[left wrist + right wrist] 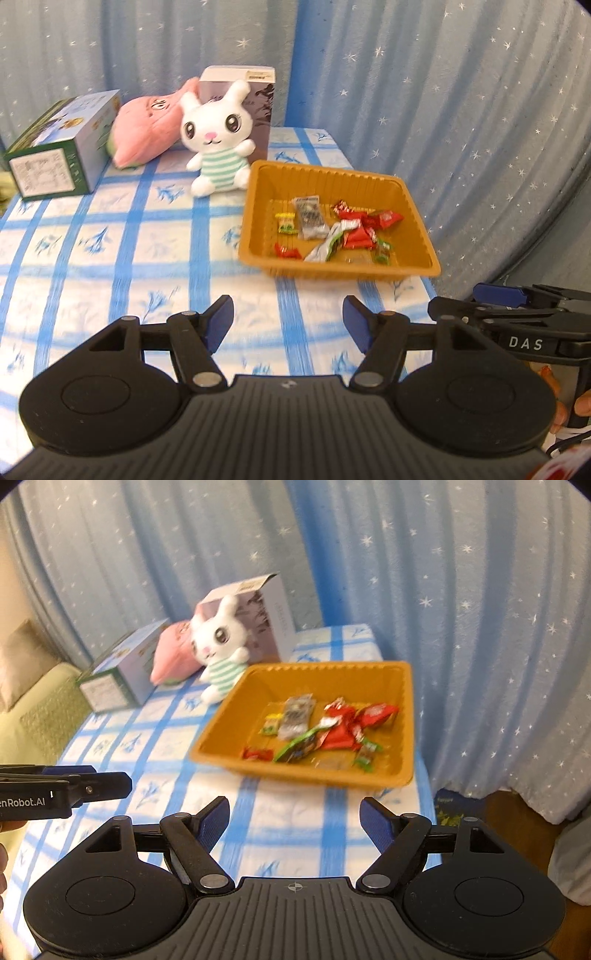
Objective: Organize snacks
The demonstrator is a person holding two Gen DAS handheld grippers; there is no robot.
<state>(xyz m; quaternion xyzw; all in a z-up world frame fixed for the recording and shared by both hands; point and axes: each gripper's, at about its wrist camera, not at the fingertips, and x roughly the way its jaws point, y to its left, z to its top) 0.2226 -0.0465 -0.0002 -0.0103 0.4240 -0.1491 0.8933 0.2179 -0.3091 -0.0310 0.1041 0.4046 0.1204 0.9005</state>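
Both the left gripper [288, 319] and right gripper [293, 821] spread wide, empty, near side of the snacks [338, 230] in the orange tray [258, 221].

Your left wrist camera looks forward and down over the left gripper [288, 325] from the counter's [110, 258] near edge, facing the far curtain [443, 110]. Your right wrist camera looks down the same way over the right gripper [293, 821], set further right. Both share the orange tray [258, 206], the white rabbit toy [216, 136] and the far boxes. Each view catches the other gripper at its side edge.
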